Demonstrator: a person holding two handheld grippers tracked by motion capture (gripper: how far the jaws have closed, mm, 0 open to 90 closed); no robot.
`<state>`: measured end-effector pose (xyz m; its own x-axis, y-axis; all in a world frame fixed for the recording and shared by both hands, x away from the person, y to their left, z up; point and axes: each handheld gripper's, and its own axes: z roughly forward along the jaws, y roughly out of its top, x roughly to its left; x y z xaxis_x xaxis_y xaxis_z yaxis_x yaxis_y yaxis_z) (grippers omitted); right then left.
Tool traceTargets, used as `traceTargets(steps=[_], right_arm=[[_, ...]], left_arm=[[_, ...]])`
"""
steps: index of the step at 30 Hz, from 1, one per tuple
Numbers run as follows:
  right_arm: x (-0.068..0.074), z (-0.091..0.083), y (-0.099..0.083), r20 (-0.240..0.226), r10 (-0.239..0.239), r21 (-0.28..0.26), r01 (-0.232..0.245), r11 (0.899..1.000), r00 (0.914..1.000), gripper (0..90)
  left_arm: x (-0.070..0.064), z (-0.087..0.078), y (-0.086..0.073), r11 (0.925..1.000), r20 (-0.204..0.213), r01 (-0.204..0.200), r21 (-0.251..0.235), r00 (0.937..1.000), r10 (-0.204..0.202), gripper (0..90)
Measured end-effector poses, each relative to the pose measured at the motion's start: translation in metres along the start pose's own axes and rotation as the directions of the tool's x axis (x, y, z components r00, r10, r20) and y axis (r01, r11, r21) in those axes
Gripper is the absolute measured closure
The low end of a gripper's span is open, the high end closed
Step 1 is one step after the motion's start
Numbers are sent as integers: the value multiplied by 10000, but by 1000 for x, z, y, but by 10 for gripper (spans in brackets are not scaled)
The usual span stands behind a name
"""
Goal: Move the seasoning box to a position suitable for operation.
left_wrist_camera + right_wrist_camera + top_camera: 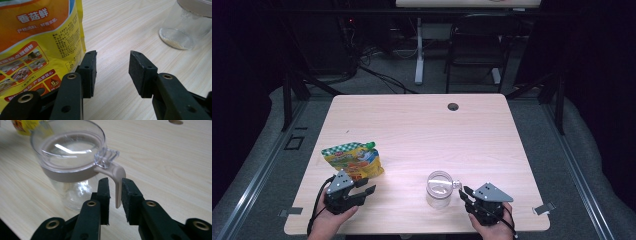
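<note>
Here right tool (115, 185) straddles jar (72, 162) latch, unclenched; jar upright, latch toward person; left tool (112, 65) released.

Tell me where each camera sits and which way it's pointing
High view: above the person's side, looking forward and down at the table; both hands, both claws.
Left gripper view: on the left claw, facing the yellow pouch.
Right gripper view: on the right claw, facing the jar's latch.
All views share the jar.
</note>
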<state>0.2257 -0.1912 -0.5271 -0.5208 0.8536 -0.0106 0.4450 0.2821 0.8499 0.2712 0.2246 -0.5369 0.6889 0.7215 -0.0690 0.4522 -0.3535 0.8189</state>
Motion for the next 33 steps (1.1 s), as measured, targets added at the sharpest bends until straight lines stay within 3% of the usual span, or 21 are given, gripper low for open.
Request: traceTargets(steps=[3,4,9,11,14,16,22,24,27,32,33], right_arm=[[-3,-7,4,79,13,-335,-10,9994,10000,715],[-3,-8,5,70,251,-401,-248,9989,9997,705],[-10,-9,9,133,682,-246,-679,9974,9976,678],[-16,-10,18,114,1139,-220,-1137,9933,9934,675],[-19,-10,27,71,1386,-279,-1384,9900,9903,677],[-24,-7,43,-26,1543,-162,-1543,9879,9880,680],[-27,-2,50,-127,1759,-310,-1762,9839,9843,685],[-27,-1,49,-116,1709,-334,-1712,9847,9852,705],[-25,0,45,-155,1477,-282,-1481,9886,9889,735],[-20,1,46,-444,1492,-420,-1510,9876,9878,798],[-19,2,46,-672,1499,-335,-1524,9877,9864,800]], left_arm=[[0,2,-1,9998,188,209,-56,9996,-208,574],[0,2,-1,9998,188,209,-56,9996,-208,574],[-2,3,2,9996,181,178,-199,9997,-174,566],[-3,3,3,9994,55,196,-271,9998,-195,564],[-3,4,6,9990,17,355,-287,9994,-355,564],[-2,8,8,9980,147,590,-219,9982,-587,575],[-9,18,13,9993,269,333,195,9991,-338,606],[-12,20,14,9993,203,305,237,9993,-310,616],[-19,25,19,9993,452,186,320,9988,-200,634],[-33,30,28,9997,745,53,222,9972,-70,678],[-38,32,32,9998,775,-17,220,9970,0,707]])
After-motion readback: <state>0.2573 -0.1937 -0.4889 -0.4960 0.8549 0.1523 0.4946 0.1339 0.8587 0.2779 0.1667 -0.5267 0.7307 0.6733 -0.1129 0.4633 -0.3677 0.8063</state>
